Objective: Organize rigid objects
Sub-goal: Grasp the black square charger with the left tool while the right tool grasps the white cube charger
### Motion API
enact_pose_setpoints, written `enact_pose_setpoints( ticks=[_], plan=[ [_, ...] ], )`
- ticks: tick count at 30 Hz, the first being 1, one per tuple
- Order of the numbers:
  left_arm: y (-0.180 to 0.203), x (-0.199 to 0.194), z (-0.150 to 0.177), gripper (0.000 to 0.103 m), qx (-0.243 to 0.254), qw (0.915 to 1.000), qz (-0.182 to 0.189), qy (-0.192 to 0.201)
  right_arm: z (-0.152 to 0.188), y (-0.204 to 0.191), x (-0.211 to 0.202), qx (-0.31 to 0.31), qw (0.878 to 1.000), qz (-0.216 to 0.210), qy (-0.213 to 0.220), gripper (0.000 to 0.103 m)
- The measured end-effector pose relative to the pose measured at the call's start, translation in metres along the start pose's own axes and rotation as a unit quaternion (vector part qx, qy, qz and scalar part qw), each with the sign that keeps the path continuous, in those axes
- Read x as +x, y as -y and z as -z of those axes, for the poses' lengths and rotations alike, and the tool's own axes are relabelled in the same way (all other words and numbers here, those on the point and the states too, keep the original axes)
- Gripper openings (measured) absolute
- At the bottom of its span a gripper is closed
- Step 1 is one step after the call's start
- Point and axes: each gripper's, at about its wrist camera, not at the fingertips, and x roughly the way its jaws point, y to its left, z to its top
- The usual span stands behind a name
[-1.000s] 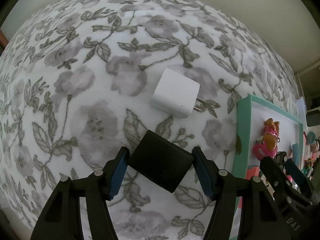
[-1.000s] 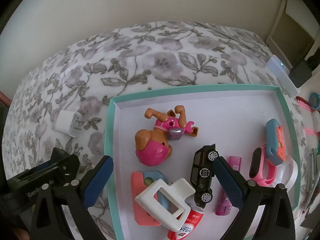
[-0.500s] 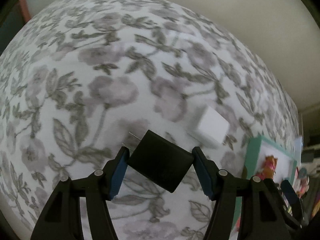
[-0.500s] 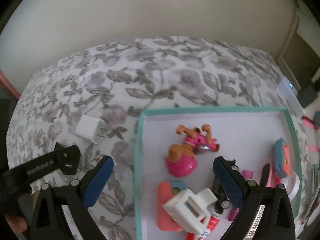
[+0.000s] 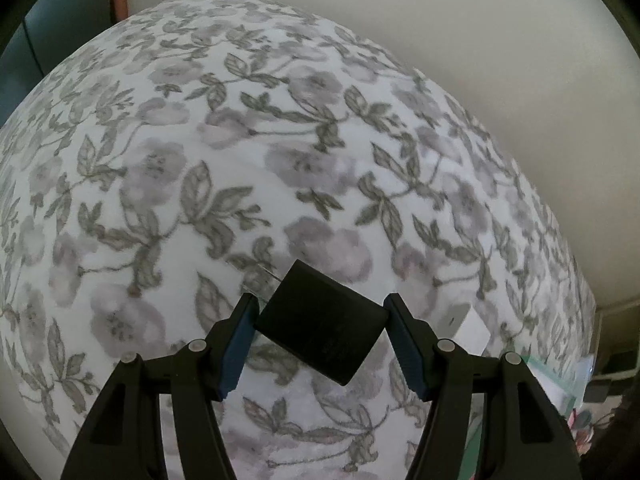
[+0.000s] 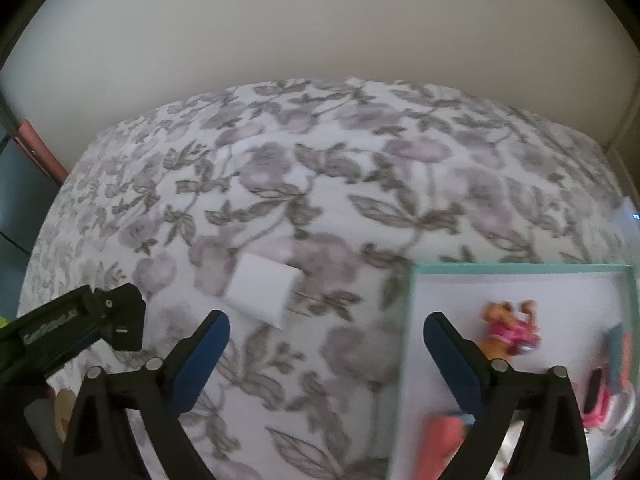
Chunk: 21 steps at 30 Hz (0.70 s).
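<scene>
Black charger block (image 5: 320,326) sits low centre of the left wrist view, pinched corner-to-corner between my left tool's (image 5: 320,340) blue pads (image 5: 236,344), tilted like a diamond. Thin metal prongs just show at its upper left edge, pointing away from me. It's carried above the floral cloth (image 5: 280,140); whether it's clear of the surface or brushing it I can't tell from this angle.

White charger (image 6: 264,290) lies flat on the cloth, left of centre in the right wrist view, prongs toward the tray. In the left view it's a pale sliver peeking past the right pad at lower right.

Right tool (image 6: 326,340) is spread wide w/ nothing between the pads, hovering over the cloth btwn the white charger and the teal tray (image 6: 520,267). Tray fills the lower right of that frame; pink dog toy (image 6: 508,332) and some blurred bits inside, too smeared to name.

My read: step in hand is relocating the black block, prob. to a spot on the cloth near its white twin so the chargers group together, apart from the toys. Can't confirm the target.

Next move needs: pick a bare patch, lower gently, level the block before easing the pads apart; a corner grip may let it roll on release. Right tool looks free to take the white charger after.
</scene>
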Motion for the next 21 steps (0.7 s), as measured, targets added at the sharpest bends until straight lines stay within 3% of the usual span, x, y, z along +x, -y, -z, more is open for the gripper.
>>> enact_pose_setpoints(
  ticks=[4, 15, 18, 20, 21],
  plan=[
    [-0.011, -0.013, -0.004, 0.066, -0.004, 1.0000, 0.000, 0.005, -0.005, -0.017, 0.017, -0.016, 1.000, -0.009, -0.009, 0.094],
    [-0.002, 0.005, -0.003, 0.066, -0.009, 0.9999, 0.003, -0.009, -0.009, -0.035, 0.058, -0.023, 0.999, 0.001, -0.036, 0.087],
    [-0.001, 0.007, -0.003, 0.066, -0.009, 0.9999, 0.004, -0.011, -0.008, -0.038, 0.058, -0.031, 0.999, 0.013, -0.030, 0.080],
    [-0.001, 0.007, -0.003, 0.066, -0.009, 0.9999, 0.006, -0.012, -0.008, -0.038, 0.057, -0.033, 0.999, 0.026, -0.026, 0.066],
    [-0.001, 0.007, -0.003, 0.066, -0.009, 0.9999, 0.007, -0.012, -0.008, -0.038, 0.057, -0.031, 0.999, 0.027, -0.027, 0.066]
  ],
)
